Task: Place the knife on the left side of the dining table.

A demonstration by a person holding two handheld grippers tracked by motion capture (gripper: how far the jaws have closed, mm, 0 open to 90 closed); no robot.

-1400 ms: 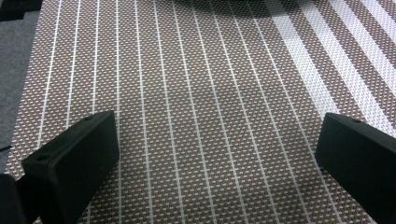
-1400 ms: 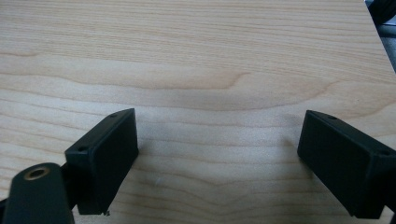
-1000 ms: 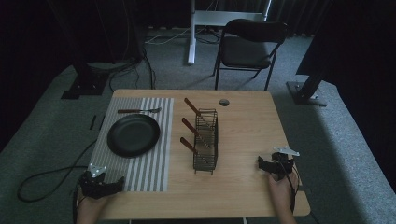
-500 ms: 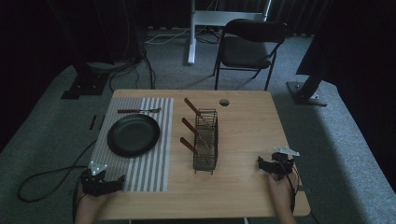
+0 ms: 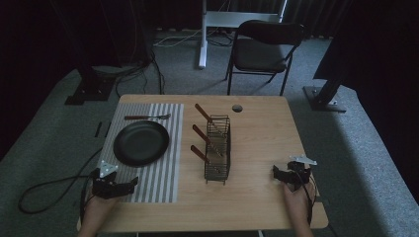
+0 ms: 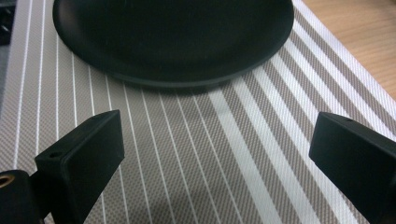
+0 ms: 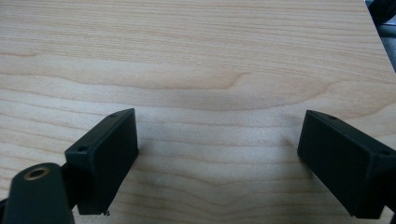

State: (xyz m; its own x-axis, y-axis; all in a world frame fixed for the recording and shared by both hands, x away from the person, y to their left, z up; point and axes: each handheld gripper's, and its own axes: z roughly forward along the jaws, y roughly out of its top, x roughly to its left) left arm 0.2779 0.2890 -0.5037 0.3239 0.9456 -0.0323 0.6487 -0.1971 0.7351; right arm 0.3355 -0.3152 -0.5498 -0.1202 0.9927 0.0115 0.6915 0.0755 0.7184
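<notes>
A black plate [image 5: 141,143] lies on a striped placemat [image 5: 163,168] at the table's left; its rim fills the top of the left gripper view [image 6: 173,46]. My left gripper [image 5: 116,187] rests at the mat's near left corner, jaws wide apart over the stripes [image 6: 215,154], holding nothing. A wire rack [image 5: 218,147] in the middle holds three brown-handled utensils [image 5: 202,133]. My right gripper [image 5: 286,175] sits open near the front right edge, over bare wood [image 7: 217,140].
A brown-handled fork [image 5: 146,117] lies on the mat behind the plate. A round grommet [image 5: 237,107] sits in the tabletop [image 5: 262,143] at the back. A folding chair [image 5: 264,52] stands beyond the table. A cable [image 5: 54,185] trails on the floor at left.
</notes>
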